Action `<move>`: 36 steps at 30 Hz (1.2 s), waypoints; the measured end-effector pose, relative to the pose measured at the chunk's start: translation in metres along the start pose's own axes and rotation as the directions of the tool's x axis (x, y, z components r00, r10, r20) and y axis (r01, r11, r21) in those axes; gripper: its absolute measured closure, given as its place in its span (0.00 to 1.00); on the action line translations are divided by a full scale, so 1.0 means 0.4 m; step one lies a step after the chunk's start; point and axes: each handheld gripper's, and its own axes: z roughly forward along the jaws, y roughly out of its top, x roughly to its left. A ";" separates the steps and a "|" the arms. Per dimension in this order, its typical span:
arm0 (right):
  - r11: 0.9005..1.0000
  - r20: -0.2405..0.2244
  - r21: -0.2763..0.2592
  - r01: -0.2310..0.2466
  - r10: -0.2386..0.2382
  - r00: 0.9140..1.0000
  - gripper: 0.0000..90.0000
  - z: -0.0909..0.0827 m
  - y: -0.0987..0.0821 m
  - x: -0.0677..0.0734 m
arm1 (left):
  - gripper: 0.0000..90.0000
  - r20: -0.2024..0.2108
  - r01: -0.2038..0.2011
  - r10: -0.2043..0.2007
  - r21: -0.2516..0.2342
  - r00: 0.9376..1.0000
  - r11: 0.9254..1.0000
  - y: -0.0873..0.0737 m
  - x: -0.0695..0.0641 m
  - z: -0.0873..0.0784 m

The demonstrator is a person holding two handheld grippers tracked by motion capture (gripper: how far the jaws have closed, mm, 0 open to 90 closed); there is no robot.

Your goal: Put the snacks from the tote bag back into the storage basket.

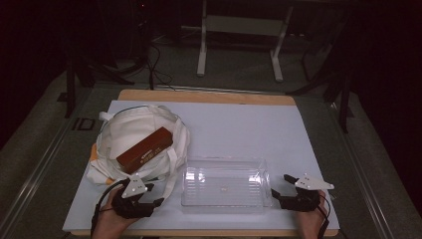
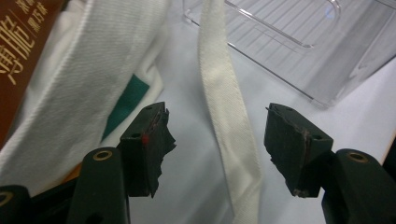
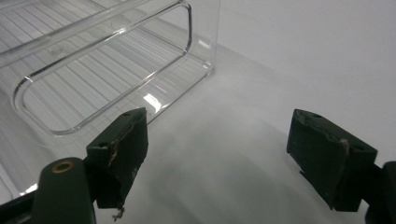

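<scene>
A white cloth tote bag (image 1: 129,132) lies at the left of the table with a brown box (image 1: 144,149) resting on top of it. Just below the bag my left gripper (image 1: 153,195) stands open. In the left gripper view the bag's white strap (image 2: 219,79) runs along the table between the spread jaws of the left gripper (image 2: 218,116), and neither pad presses on it. The brown box (image 2: 18,56) fills that view's top left corner. At the front right my right gripper (image 1: 281,186) is open beside a clear plastic bin (image 1: 224,160); nothing lies between its jaws (image 3: 219,119).
The clear bin (image 2: 299,51) (image 3: 93,70) holds nothing and stands between the two grippers. A white sheet (image 1: 239,124) covers the wooden tabletop. Beyond the table stand white frame legs (image 1: 201,50) and dark cables on the floor.
</scene>
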 end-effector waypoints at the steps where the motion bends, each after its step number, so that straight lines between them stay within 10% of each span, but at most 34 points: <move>1: 1.000 0.000 0.000 0.001 -0.001 1.000 0.23 0.000 0.000 0.000 | 0.44 0.001 0.001 -0.001 0.002 1.000 1.000 0.001 -0.001 0.000; 36: 1.000 -0.005 0.006 0.017 -0.017 1.000 0.22 0.002 0.000 0.002 | 0.50 0.014 -0.115 0.115 0.017 0.993 0.993 0.046 -0.010 -0.063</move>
